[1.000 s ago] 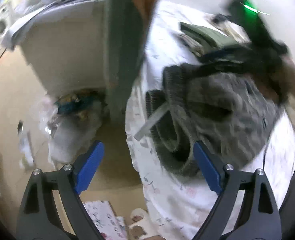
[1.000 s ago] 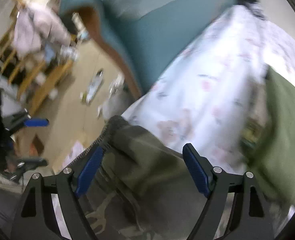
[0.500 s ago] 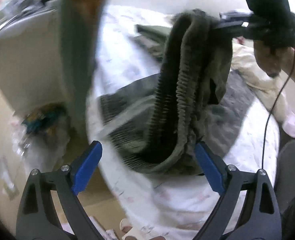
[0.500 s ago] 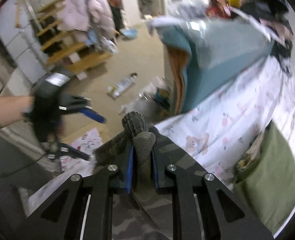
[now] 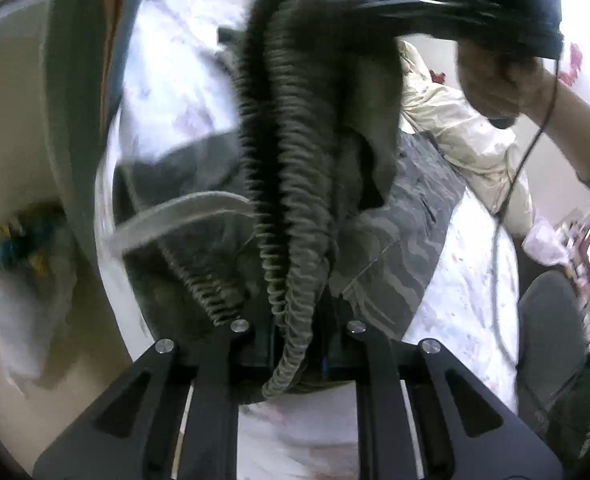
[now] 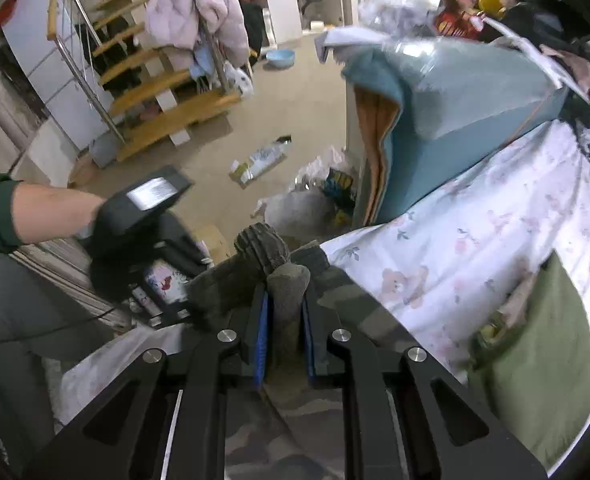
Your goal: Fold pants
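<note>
Camouflage cotton pants [image 5: 391, 216] hang by their ribbed waistband from 2 clenched grippers, left gripper [image 5: 297, 354] still closing, right gripper [image 6: 285, 332] (bunched fabric), so thin bites could slip onto the floral bed sheet [image 6: 475, 248].

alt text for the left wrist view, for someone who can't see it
The left gripper is closing on the ribbed waistband of camouflage pants, while the right gripper holds the waistband up above a flowered sheet.

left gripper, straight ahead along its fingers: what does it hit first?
Likely the camo pants themselves. The left gripper is closing with their ribbed waistband between its fingers, and the bunched fabric hangs directly ahead, up to the right gripper. Depth beyond is unclear.
</note>
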The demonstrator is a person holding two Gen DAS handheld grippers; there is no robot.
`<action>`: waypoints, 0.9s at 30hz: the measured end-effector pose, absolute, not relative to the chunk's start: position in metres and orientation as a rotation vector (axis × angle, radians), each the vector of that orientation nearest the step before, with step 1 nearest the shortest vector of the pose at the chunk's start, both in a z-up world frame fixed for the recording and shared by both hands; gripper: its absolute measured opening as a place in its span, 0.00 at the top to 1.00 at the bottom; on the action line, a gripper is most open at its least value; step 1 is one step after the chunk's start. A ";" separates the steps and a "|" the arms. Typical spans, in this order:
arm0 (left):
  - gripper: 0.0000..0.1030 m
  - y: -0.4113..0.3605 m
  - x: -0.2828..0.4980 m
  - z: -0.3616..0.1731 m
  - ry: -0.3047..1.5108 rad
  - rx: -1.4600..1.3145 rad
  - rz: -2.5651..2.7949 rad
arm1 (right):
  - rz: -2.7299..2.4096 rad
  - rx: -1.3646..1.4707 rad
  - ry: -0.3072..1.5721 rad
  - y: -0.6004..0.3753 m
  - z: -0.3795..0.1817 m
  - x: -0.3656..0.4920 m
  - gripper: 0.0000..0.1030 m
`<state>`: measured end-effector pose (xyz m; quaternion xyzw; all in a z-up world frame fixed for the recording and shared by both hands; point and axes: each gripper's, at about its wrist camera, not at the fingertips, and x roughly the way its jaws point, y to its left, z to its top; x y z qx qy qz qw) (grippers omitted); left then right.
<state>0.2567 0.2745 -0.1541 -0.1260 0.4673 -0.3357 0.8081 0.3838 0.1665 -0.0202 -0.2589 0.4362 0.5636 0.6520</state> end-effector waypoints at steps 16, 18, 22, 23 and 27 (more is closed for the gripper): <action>0.68 0.300 0.250 -0.169 1.132 -0.459 -0.518 | 1.070 -0.648 0.981 0.214 -0.105 0.412 0.54; 0.52 0.301 0.240 -0.157 1.115 -0.358 -0.443 | 1.005 -0.602 0.906 0.182 -0.075 0.413 0.54; 0.55 0.311 0.228 -0.136 1.028 -0.236 -0.288 | 0.876 -0.443 0.975 0.112 -0.059 0.410 0.77; 0.60 0.310 0.227 -0.127 0.984 -0.209 -0.260 | 0.848 -0.424 0.986 0.097 -0.063 0.403 0.77; 0.72 0.273 0.245 -0.106 0.917 -0.144 -0.298 | 0.738 -0.386 1.084 0.077 -0.118 0.397 0.80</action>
